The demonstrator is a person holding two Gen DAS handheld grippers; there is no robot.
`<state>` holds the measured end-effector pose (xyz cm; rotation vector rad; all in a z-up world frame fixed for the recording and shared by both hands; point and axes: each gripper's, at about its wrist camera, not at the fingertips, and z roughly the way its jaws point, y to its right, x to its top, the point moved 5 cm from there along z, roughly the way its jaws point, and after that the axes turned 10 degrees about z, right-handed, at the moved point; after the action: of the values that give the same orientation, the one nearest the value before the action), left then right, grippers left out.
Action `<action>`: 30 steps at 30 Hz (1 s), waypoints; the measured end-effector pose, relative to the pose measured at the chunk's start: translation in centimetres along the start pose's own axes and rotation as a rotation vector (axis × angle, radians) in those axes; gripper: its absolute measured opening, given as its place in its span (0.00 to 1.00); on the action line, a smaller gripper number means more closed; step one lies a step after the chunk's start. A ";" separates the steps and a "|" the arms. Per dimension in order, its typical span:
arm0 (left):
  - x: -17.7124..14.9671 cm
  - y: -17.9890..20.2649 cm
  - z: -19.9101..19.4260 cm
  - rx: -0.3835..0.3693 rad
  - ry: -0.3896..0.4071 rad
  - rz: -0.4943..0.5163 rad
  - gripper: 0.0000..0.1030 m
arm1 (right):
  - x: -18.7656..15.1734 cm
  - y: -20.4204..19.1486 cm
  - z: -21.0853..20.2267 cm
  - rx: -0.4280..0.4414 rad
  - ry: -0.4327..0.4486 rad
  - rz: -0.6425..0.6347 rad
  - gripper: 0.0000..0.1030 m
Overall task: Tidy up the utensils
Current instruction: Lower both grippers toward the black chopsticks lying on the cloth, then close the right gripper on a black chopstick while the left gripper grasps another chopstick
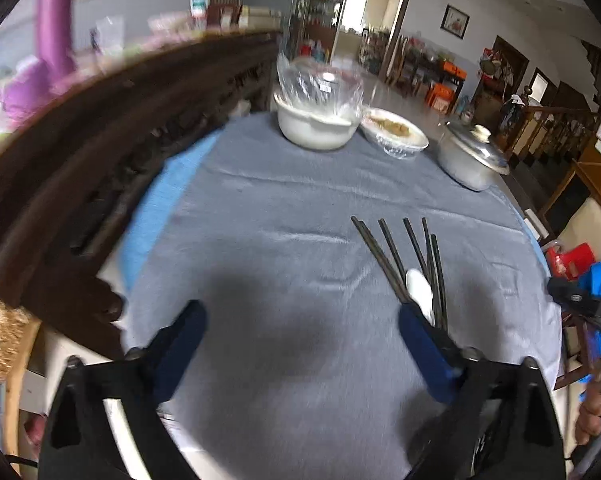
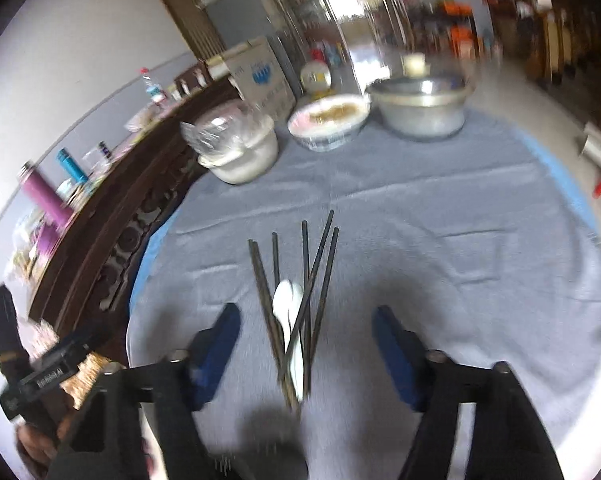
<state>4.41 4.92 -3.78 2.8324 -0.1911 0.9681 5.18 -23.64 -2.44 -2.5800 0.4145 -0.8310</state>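
Right wrist view: right claw has its fingers spread wide with nothing between the pads, hovering over the utensil pile. Black chopsticks lie fanned on the grey cloth that covers the counter, bunched at the near end, splayed at the far end. White spoon sits in the middle of that fan, with at least one stick crossing over it.

Left wrist view: left claw also spread wide and empty. Its right finger is just beside the near end of the chopsticks; touching or not, can't tell. The rest of the left claw is over bare cloth, left of the pile.

Beyond the chopsticks, well apart: white pot with plastic wrap over it, patterned bowl with food, metal pot with lid. Dark carved wooden furniture borders the counter left of the chopsticks.

Risks, my read:
- Sticks are crossed and non-parallel. Closing on the bundle likely grabs some, levers others out and scatters them.
- Spoon is pinned under a stick. Lifting either first drags the other.
- Cloth is wrinkled and loose. Low pads may pinch the fabric and pull the whole pile.
- Both frames are blurred, so alignment is uncertain.
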 end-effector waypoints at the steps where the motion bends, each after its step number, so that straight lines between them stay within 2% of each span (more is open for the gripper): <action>1: 0.6 -0.1 1.2 -0.020 -0.017 -0.018 0.77 | 1.0 0.3 2.0 0.006 -0.036 0.017 0.52; 2: 1.4 -0.2 2.9 -0.042 -0.041 -0.044 0.69 | 1.6 0.4 3.8 0.009 -0.063 0.027 0.47; 4: 2.3 -0.2 5.6 -0.077 -0.087 -0.080 0.62 | 3.0 0.9 7.7 -0.001 -0.113 0.062 0.36; 5: 2.7 0.0 7.2 -0.098 -0.117 -0.102 0.57 | 3.3 1.2 9.3 -0.009 -0.130 0.075 0.34; 7: 3.3 0.0 9.2 -0.126 -0.155 -0.127 0.56 | 4.0 1.6 12.2 -0.021 -0.158 0.105 0.32; 10: 4.4 0.3 11.7 -0.130 -0.191 -0.130 0.56 | 4.6 1.9 14.9 -0.038 -0.170 0.129 0.30; 13: 5.2 0.8 13.7 -0.135 -0.227 -0.140 0.55 | 5.1 1.9 16.9 -0.098 -0.179 0.124 0.29; 15: 5.5 1.2 15.1 -0.145 -0.255 -0.150 0.56 | 5.1 2.3 17.5 -0.127 -0.189 0.120 0.27; 17: 5.7 1.6 16.3 -0.148 -0.275 -0.154 0.56 | 5.0 2.5 18.1 -0.160 -0.197 0.106 0.20; 22: 6.5 2.5 18.6 -0.153 -0.305 -0.167 0.55 | 5.2 3.1 18.2 -0.166 -0.183 0.082 0.10; 24: 6.8 2.9 19.1 -0.163 -0.316 -0.170 0.56 | 5.3 3.3 18.3 -0.151 -0.192 0.085 0.10; 30: 7.2 3.5 20.0 -0.097 -0.318 -0.129 0.55 | 5.4 3.4 18.4 -0.129 -0.205 0.074 0.10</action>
<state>21.46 -2.52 -14.64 2.8499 -0.0843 0.4671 20.03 -23.65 -15.04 -2.7157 0.5134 -0.5230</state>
